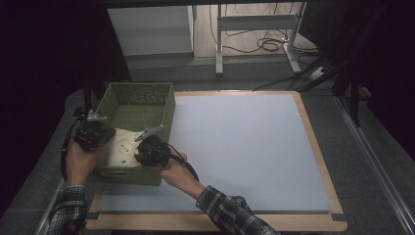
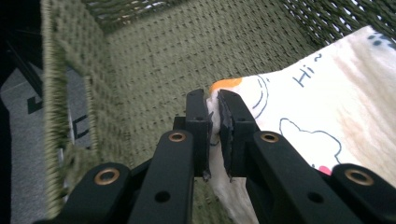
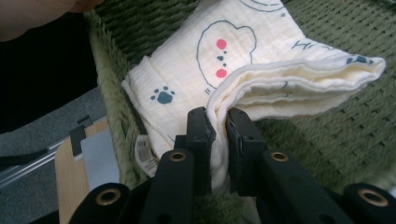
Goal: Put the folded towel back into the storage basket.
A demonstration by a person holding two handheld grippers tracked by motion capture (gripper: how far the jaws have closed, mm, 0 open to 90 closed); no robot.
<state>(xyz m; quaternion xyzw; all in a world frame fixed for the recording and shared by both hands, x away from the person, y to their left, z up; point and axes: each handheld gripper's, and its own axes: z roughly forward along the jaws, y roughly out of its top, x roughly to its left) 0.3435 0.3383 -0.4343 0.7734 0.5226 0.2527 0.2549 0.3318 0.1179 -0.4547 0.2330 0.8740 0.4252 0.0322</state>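
Sitting at the table's left edge, green basket holds folded cloth, apparently mid-air; left gripper and right gripper each pinch an edge.

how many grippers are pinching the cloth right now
2. The left gripper grips the folded cream cloth at one edge inside the green basket; the right gripper grips another edge near the basket's front wall.
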